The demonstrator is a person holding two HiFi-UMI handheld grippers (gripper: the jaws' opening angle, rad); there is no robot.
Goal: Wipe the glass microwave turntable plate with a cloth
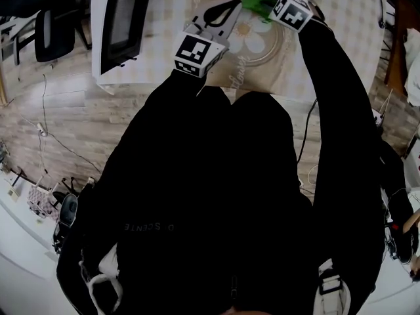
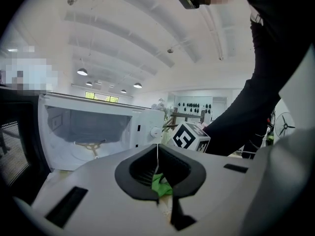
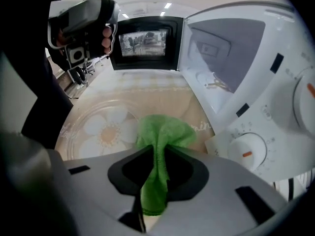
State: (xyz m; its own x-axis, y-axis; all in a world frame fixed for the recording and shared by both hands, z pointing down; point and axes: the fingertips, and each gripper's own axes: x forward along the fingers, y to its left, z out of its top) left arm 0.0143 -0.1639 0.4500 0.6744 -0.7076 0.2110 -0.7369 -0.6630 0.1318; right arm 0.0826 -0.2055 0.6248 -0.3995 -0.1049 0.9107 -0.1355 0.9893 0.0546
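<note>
Nearest the person, the left gripper (image 2: 157,161) has its jaws pressed together, only a thin seam between them. It is poised by the near rim of the glass turntable plate (image 3: 78,124). The plate lies flat on a flower-printed mat (image 3: 147,90) on the table. Past it, the right gripper (image 3: 155,166) is clamped on a green cloth (image 3: 160,132), whose bunched free end spreads over the plate's right part. Beyond stands the white microwave (image 3: 236,58), its door (image 3: 142,41) swung open.

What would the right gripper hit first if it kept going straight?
Probably the plate: the cloth in the right gripper hangs just over it. The microwave door stands farther on, though depth is unclear.
</note>
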